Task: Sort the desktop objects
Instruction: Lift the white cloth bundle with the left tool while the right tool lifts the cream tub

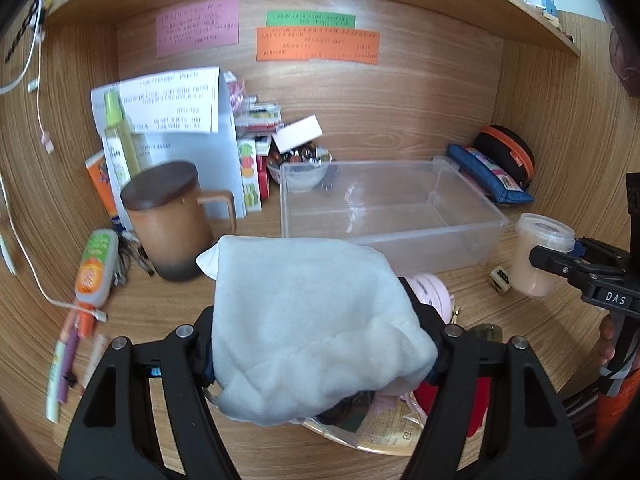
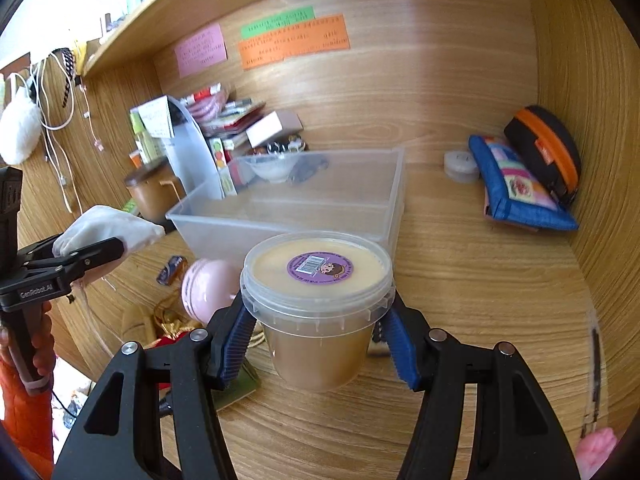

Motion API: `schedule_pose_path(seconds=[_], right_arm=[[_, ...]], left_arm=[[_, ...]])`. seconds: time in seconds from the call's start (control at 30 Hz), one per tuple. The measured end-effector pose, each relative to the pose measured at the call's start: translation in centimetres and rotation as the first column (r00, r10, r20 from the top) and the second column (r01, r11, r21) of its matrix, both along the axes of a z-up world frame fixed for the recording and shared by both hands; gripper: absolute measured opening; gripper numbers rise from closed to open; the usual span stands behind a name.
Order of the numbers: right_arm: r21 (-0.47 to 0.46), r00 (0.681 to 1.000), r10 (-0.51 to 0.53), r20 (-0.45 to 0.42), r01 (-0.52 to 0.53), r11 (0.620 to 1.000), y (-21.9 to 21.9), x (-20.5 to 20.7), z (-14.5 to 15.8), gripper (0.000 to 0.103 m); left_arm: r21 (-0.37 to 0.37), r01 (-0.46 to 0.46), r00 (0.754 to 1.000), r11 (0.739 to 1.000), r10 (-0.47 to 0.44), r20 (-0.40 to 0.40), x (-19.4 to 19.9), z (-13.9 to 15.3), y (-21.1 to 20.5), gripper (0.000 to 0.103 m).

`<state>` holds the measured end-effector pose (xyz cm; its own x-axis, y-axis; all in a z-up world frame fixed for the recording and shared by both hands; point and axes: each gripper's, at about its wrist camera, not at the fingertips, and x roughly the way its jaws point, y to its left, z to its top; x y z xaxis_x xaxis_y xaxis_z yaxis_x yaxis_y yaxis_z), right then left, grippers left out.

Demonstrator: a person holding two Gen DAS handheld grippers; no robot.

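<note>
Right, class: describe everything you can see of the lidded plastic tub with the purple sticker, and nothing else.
The tub is a small round container of clear plastic, tapering toward its base and filled with a pale beige, opaque content. A clear snap-on lid closes it, bearing a round purple sticker with a barcode and a cartoon face. It stands upright, lifted off the wooden desk, with the right hand-held gripper clamped on its sides just under the rim by blue ribbed pads. It is in front of the clear bin.

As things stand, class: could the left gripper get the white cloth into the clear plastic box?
Probably yes. The left gripper has its jaws shut on the white cloth, and the clear plastic box sits just beyond it, open-topped and apparently empty. Nothing stands between them.
</note>
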<state>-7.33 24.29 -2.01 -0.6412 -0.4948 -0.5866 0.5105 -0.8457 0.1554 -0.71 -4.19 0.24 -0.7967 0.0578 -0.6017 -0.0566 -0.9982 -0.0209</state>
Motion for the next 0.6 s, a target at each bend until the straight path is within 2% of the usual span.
schedule_pose_path(seconds=[0.6], right_arm=[[-0.013,0.995,0.033,-0.099,-0.034,0.999,-1.0,-1.3,4.7,0.056]], left_arm=[[-0.039,0.056,0.993,0.998,-0.06,-0.102,-1.8,7.3,-0.2,0.071]])
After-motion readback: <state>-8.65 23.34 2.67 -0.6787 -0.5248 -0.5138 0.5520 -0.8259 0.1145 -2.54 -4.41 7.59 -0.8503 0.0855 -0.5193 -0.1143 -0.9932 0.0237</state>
